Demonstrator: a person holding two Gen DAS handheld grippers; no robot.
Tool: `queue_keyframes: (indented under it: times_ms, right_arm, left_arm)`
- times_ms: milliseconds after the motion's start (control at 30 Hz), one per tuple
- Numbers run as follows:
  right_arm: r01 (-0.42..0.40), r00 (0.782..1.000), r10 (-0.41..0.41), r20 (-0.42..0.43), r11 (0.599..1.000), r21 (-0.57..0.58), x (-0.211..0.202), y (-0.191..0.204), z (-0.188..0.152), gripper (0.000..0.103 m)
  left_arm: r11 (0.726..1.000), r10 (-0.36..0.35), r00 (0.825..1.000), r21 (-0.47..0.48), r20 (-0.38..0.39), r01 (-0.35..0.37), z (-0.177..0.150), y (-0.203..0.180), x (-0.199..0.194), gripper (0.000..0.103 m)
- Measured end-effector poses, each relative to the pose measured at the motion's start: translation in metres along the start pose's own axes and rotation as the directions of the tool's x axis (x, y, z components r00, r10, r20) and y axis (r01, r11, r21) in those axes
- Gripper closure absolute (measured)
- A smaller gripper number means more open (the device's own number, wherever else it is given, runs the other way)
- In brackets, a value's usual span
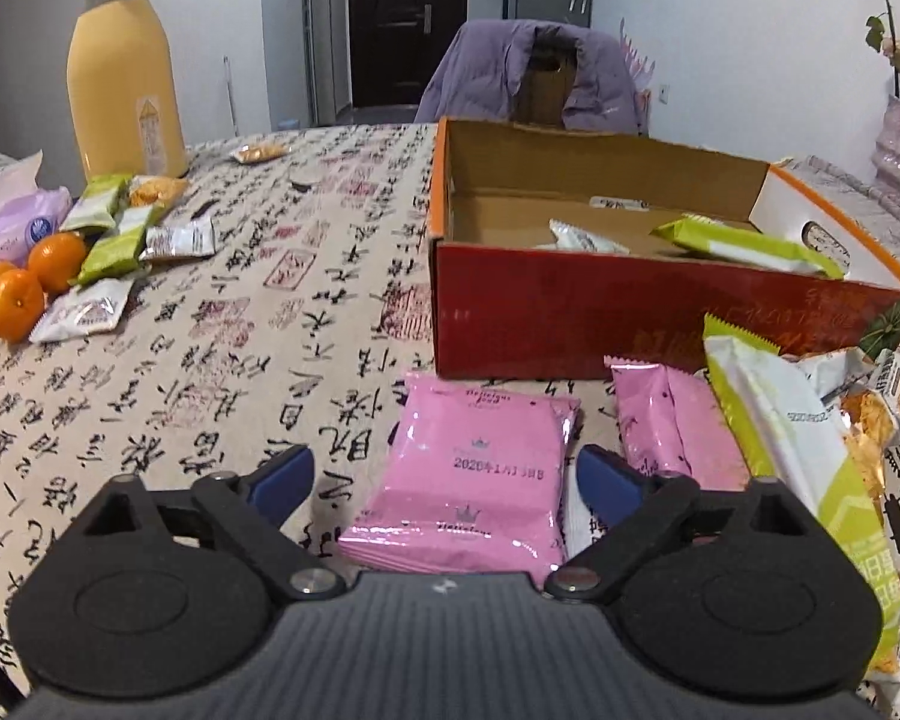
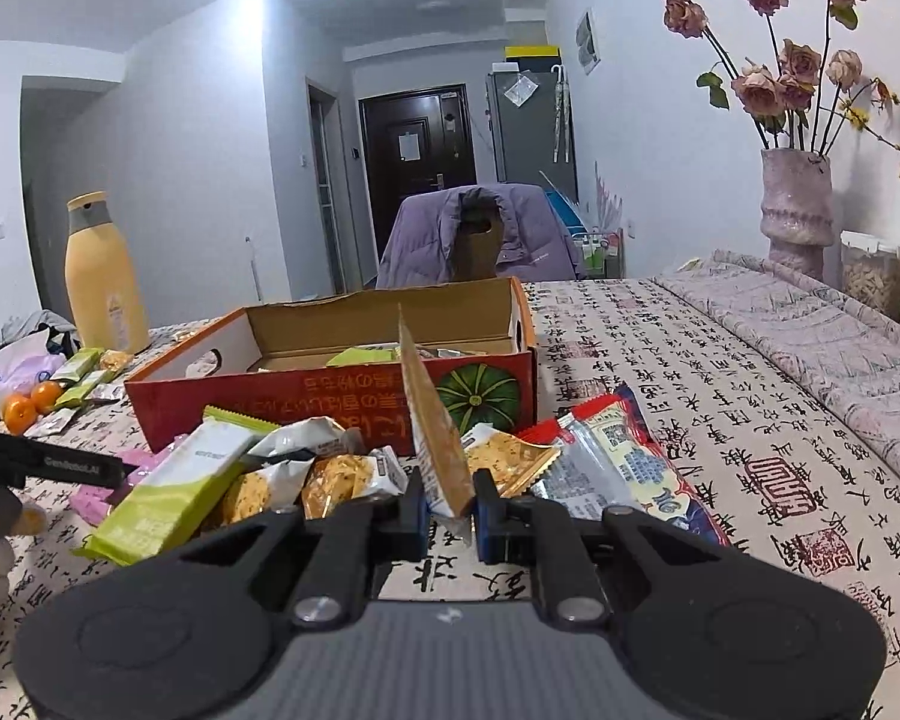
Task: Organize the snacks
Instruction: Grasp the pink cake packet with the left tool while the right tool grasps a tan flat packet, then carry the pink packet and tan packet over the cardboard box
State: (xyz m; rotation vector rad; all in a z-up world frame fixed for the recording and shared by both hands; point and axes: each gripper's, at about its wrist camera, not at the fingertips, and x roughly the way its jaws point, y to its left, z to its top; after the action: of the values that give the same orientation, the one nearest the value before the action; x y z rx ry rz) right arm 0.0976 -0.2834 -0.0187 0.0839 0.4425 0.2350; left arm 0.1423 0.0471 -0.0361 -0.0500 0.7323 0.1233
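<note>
At lower centre, the left gripper is spread wide around a pink packet; a cracker packet is pinched upright by the right gripper, before the box; bare tablecloth is seen leftward.

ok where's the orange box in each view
Left wrist: the box sits right of centre, just beyond the pink packets.
Right wrist: the box sits left of centre, behind the snack pile.
Shared landmark: the yellow bottle, standing far left of the box in both views.
</note>
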Motion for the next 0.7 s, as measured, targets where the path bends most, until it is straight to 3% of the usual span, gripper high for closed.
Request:
queue_keyframes:
  times_ms: [200,300,500,700]
  right_arm:
    - [-0.006,1.000,0.006,-0.002,1.000,-0.002,0.002,0.001,0.000,0.089]
    - [-0.007,1.000,0.007,-0.004,1.000,-0.004,0.003,0.001,0.000,0.089]
    - [-0.007,1.000,0.007,0.000,1.000,-0.008,0.004,0.002,0.001,0.089]
    - [-0.011,1.000,0.011,0.019,1.000,-0.012,0.003,0.004,0.008,0.089]
  left_arm:
    - [1.000,-0.023,1.000,0.001,-0.004,0.023,-0.001,-0.003,0.000,0.034]
    - [1.000,-0.025,1.000,-0.009,0.008,0.025,-0.004,-0.004,-0.003,0.040]
    - [0.999,-0.032,0.999,-0.038,0.029,0.033,-0.006,0.000,-0.010,0.041]
    - [0.998,-0.022,0.995,-0.059,0.098,0.028,-0.002,0.005,-0.029,0.041]
